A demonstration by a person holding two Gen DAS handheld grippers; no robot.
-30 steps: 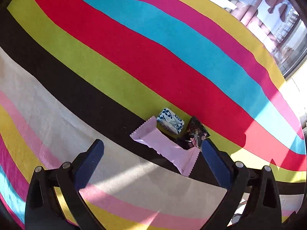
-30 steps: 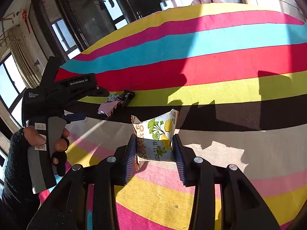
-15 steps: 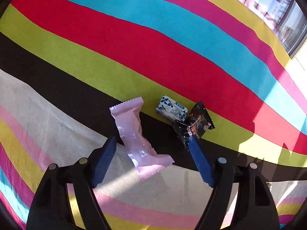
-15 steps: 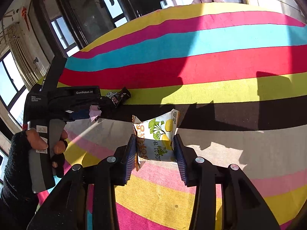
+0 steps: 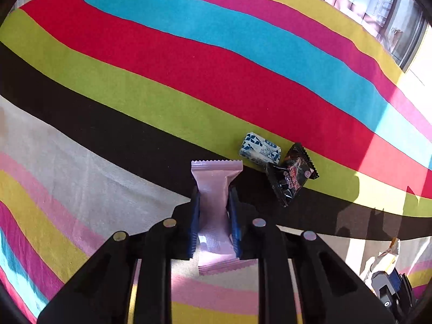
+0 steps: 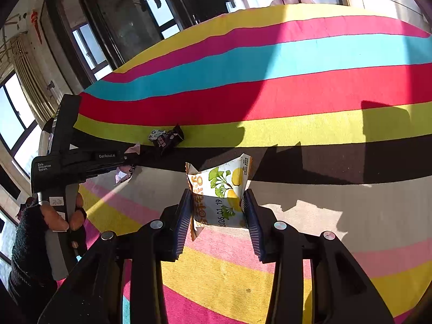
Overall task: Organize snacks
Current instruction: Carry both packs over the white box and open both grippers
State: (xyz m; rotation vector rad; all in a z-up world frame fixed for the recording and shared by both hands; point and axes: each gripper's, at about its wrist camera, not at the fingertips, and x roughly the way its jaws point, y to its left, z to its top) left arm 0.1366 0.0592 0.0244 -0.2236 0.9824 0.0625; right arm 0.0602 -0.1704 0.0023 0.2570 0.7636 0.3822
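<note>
both grippers loaded, two snacks left on the stripes

the left gripper (image 5: 214, 216) was clamped across the waist of a pale pink packet (image 5: 215, 186), low in the centre of the left wrist view. its blue pads bit in hard enough to pinch the wrapper into an hourglass, with one crimped end fanning out above the tips and the other poking out below. the right gripper (image 6: 218, 210) was closed just as firmly on a white and yellow lemon-print packet (image 6: 220, 189), centre of the right wrist view, the top of it puffed and skewed between the pads.

what worried me was the pink packet. it was slick film, gripped at a narrow squeezed middle, so i judged a quick swing could let it slide through the pads, or the squeeze could crush whatever was inside. the lemon packet sat crooked, so it might twist out if it were set down fast.

just right of centre in the left view a blue and white packet (image 5: 259, 149) and a black packet (image 5: 290, 174) lay touching each other, where the green stripe of the striped cloth (image 5: 189, 62) met the black one. they sat near the pink packet's upper end, so a careless pass could knock them askew. i could not tell where the snacks were meant to end up.
</note>
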